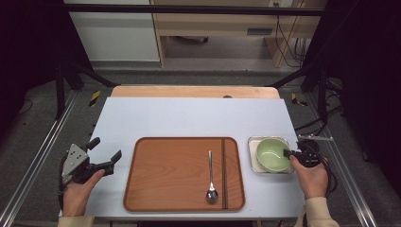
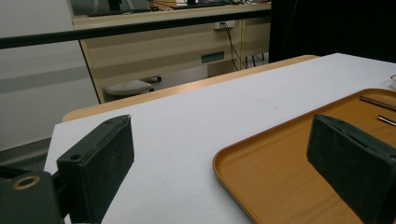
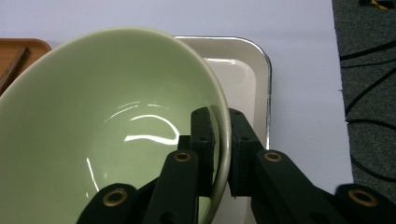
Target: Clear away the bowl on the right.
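Right claw (image 1: 286,153), high view: my jaws pinch the near-right rim of the green bowl (image 1: 272,154), one inside the rim, one outside. That bowl sits in a white rectangular dish (image 1: 253,163) with rounded corners, just left of the claw. Beyond the dish lies a brown wooden tray (image 1: 175,175) carrying a metal spoon (image 1: 211,182) and dark chopsticks (image 1: 224,172). Bare pale tabletop (image 1: 189,118) stretches ahead; its right edge runs close beside my hand.

Left claw (image 1: 105,153), high view: jaws spread, nothing between them, tray edge just to its right.

Left claw (image 2: 219,168), own view: flat black pads wide apart, tray's raised rounded lip (image 2: 233,154) between them, open tabletop ahead.

Right claw (image 3: 223,154), own view: pads clamp the glossy, thin, curved bowl wall (image 3: 107,121); dish rim (image 3: 261,84) straight ahead.
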`<state>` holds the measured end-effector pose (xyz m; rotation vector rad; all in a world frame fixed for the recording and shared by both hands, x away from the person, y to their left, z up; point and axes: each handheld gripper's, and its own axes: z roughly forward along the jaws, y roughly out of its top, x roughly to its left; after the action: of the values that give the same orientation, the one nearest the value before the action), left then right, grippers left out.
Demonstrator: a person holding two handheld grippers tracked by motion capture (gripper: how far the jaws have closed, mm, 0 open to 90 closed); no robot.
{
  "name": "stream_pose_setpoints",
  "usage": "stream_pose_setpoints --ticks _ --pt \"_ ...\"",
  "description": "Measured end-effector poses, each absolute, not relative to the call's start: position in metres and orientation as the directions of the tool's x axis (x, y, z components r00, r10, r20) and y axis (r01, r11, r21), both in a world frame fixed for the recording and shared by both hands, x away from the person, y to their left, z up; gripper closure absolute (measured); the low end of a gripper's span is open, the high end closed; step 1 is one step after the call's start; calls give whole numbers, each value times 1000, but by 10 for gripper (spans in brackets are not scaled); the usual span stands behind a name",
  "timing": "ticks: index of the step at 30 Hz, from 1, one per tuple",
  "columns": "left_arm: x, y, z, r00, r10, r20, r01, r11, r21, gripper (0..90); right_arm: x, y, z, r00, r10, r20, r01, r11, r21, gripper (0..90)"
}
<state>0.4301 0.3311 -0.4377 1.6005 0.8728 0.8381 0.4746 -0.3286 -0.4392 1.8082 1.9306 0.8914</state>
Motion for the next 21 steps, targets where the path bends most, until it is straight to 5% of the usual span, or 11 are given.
stream_pose_setpoints --ticks 21 --pt "430 333 -436 479 874 79 110 -149 983 72 469 -321 -424 -178 966 187 690 -13 724 827"
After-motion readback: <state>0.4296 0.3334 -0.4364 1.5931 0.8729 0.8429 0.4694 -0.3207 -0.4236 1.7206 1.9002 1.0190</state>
